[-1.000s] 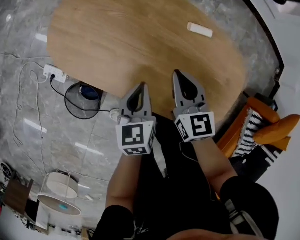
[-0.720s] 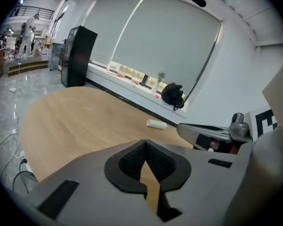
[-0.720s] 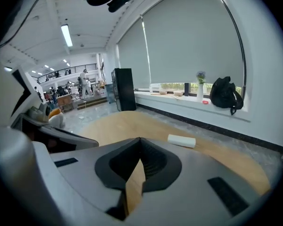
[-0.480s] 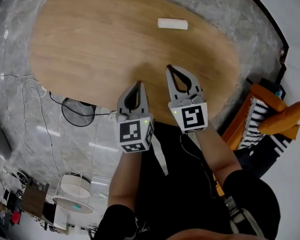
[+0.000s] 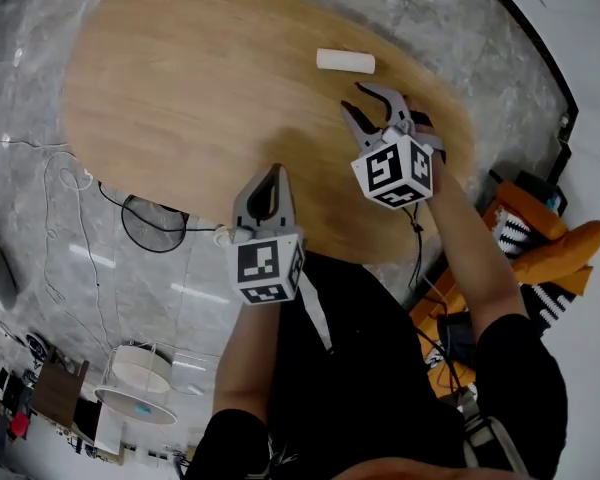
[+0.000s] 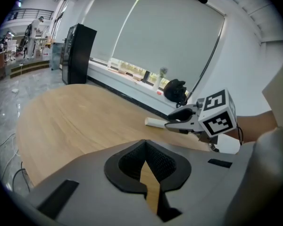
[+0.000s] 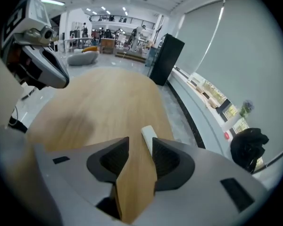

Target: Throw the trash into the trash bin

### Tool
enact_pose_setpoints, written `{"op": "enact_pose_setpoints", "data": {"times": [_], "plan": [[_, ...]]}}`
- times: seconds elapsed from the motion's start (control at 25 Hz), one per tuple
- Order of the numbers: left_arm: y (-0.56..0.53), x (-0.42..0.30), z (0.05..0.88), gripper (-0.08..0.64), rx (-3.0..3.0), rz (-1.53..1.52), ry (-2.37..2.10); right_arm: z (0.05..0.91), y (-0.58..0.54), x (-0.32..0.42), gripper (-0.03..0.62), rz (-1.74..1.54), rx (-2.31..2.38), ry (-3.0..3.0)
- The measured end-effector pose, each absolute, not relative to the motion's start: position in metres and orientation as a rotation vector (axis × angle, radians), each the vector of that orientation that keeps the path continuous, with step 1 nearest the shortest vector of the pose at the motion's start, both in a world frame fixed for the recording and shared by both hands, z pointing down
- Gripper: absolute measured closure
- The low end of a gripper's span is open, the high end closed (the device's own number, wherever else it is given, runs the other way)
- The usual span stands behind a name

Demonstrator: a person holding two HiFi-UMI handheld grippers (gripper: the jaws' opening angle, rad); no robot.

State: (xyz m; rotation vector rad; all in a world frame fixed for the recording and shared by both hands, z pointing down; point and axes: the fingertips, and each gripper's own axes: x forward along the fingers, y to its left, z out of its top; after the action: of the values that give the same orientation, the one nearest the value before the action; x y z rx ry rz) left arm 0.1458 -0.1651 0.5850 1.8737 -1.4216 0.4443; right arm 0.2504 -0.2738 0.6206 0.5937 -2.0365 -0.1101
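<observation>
Left gripper point(image 5: 276, 171) sits over the near edge of the table point(image 5: 180, 78), jaws pressed together at the tips with nothing in them; only wood shows through the slot behind the tips. To its left, down on the grey stone floor point(image 5: 40, 58), a round black wire bin point(image 5: 152, 224) is half tucked under the table rim, with a white power strip point(image 5: 77, 179) and cable close by. Orange cushion point(image 5: 570, 253) on a seat off the table's right side. Right gripper point(image 5: 354, 100) is farther out over the wood, pointing down and forward, jaws spread and just been opening, nothing between the pads. The trash point(image 5: 345, 60), a small white roll, lies flat on the tabletop just beyond the right gripper's tips, in line with the gap between them and close to the far rim, well apart from the bin. Beyond the table: a tall black cabinet point(image 7: 166, 59) and a window with the blind down point(image 6: 155, 36)
</observation>
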Motion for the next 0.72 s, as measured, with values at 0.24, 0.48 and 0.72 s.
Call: {"op": "enact_pose_setpoints", "data": {"times": [0.24,0.48,0.72], "plan": [[-0.164,0.143,0.589,0.548,1.855,0.459,-1.427,0.649,-0.313,0.252,0.437,-0.126,0.46,-1.921],[-0.155,0.134,0.596,0.548,1.828,0.465,-1.418,0.675,-0.329,0.245,0.427,-0.148,0.397,-1.845],[-0.148,0.123,0.602,0.548,1.812,0.466,-1.415,0.695,-0.337,0.245,0.411,-0.13,0.367,-1.779]]}}
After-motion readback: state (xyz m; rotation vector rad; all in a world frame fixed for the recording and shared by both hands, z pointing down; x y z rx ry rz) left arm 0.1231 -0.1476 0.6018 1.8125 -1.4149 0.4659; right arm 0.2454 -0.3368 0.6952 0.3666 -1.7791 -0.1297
